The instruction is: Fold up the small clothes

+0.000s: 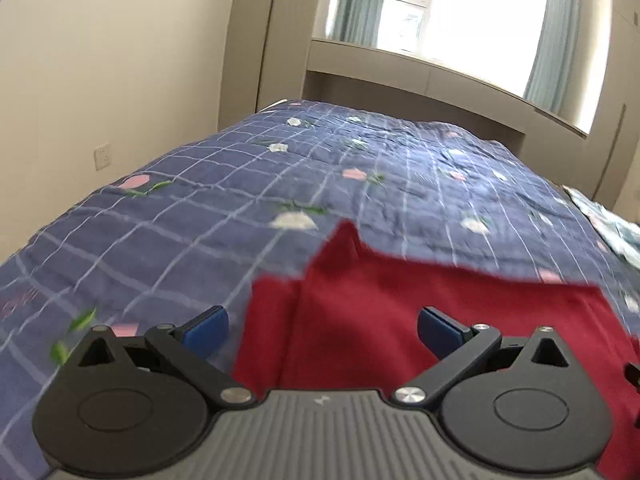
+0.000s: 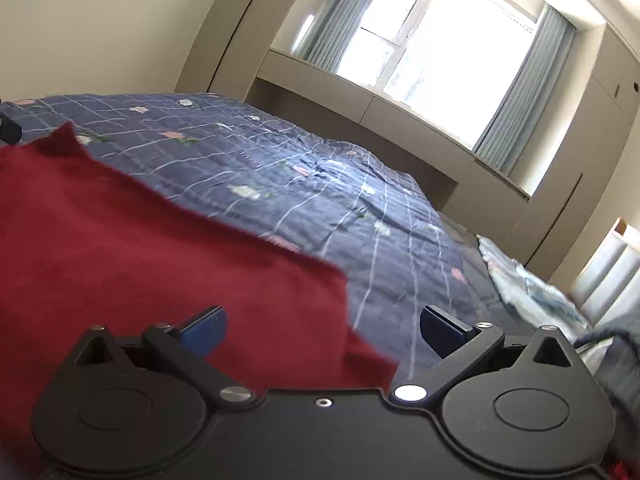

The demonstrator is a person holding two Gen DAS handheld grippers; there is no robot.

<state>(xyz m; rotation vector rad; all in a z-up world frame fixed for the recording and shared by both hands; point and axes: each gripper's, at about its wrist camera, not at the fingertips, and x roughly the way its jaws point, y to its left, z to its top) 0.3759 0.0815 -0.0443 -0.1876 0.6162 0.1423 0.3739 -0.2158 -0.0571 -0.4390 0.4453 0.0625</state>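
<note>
My left gripper (image 1: 322,330) stands wide, its blue-padded fingers (image 1: 206,330) far apart with nothing between them. Just beyond and beneath them lies the dark red knitted garment (image 1: 420,312), spread on the bed's blue quilted cover with its white grid lines and small pink and white flowers (image 1: 240,184). The garment's far edge shows a raised pointed corner, and a lower layer of the same red cloth sticks out on its left side. The picture is blurred here, so I cannot tell the finer folds.

My right gripper (image 2: 323,330) is wide as well, holding nothing. Its left blue finger (image 2: 204,330) sits over the red garment (image 2: 140,240), while the right finger is over bare quilt (image 2: 360,208). The garment's right edge runs slanting between them, and one corner of it reaches almost to the gripper's body.

Toward the right of the bed lies a crumpled pale blue patterned cloth (image 2: 520,276), well apart from the garment. Behind the bed a bright window (image 2: 440,48) with grey-blue curtains (image 2: 520,92) stands above a beige ledge.
</note>
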